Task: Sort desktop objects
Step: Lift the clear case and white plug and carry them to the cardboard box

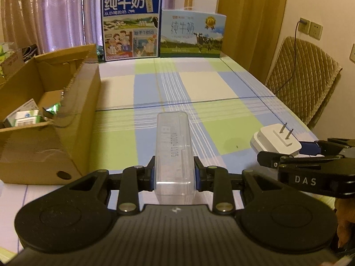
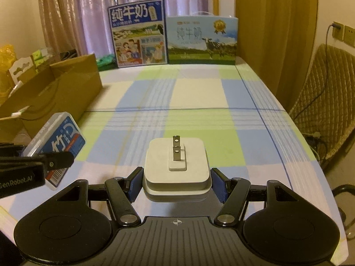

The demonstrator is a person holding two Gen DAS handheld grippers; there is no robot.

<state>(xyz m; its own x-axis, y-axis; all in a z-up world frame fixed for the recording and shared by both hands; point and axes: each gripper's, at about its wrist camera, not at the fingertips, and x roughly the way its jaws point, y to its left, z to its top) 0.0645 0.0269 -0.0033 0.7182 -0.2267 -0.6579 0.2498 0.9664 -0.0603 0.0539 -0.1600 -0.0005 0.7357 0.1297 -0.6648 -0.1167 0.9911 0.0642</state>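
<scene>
My left gripper is shut on a clear plastic box, held edge-up above the checked tablecloth. From the right wrist view the same clear plastic box shows a blue label and sits at the left in the left gripper. A white plug adapter with two metal prongs pointing up is clamped in my right gripper. In the left wrist view this white plug adapter appears at the right, held by the right gripper.
An open cardboard box with small cartons inside stands at the table's left. Two milk cartons stand at the far edge. A padded chair is at the right, with wall sockets above it. Checked tablecloth covers the table.
</scene>
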